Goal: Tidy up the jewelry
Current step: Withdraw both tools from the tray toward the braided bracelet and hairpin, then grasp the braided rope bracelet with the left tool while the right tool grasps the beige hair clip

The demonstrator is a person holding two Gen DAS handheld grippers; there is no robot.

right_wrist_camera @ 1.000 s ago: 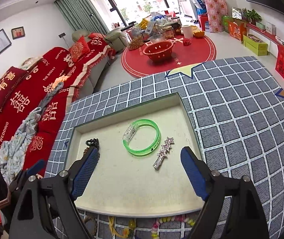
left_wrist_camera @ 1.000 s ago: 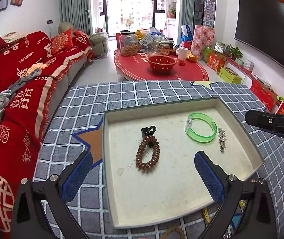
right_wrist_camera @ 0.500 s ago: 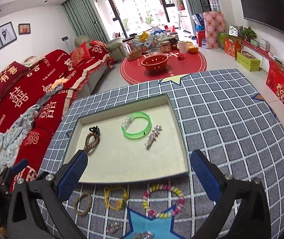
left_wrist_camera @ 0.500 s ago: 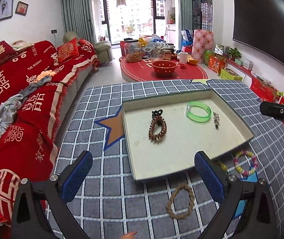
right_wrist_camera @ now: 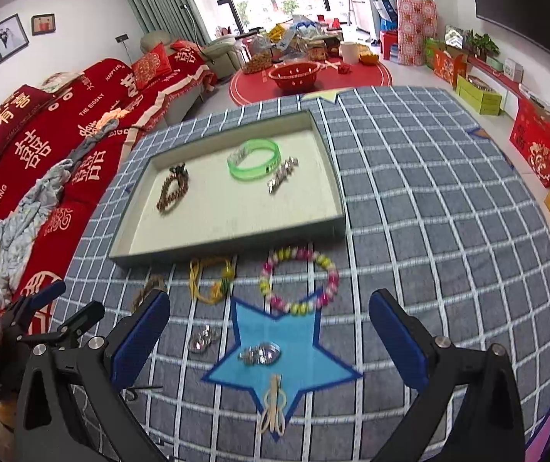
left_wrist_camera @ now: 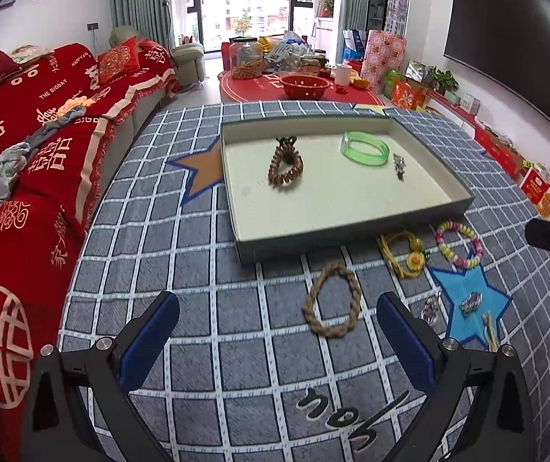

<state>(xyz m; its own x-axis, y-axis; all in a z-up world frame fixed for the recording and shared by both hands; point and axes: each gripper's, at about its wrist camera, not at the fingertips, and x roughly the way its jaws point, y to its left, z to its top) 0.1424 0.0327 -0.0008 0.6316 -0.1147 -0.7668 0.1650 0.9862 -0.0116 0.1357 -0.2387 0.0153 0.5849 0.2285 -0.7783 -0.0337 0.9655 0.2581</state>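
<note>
While both grippers hang wide and empty, the tray sits mid-frame holding a green bangle. A beaded bracelet lies on the surface below it, just above the right gripper; a braided loop lies above the left gripper.

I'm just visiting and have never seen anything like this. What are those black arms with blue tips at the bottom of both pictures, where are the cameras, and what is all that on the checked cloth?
They are no robot's: a person holds a two-finger gripper in each hand, each with a camera looking along its fingers. One picture is from the left gripper, the other from the right gripper. Both are open and hold nothing. On the checked cloth lies a shallow tray holding a green bangle, a brown coil bracelet and a silver clip. Outside it wait a braided bracelet, a pastel bead bracelet, a yellow cord bracelet and small shiny pieces.
</note>
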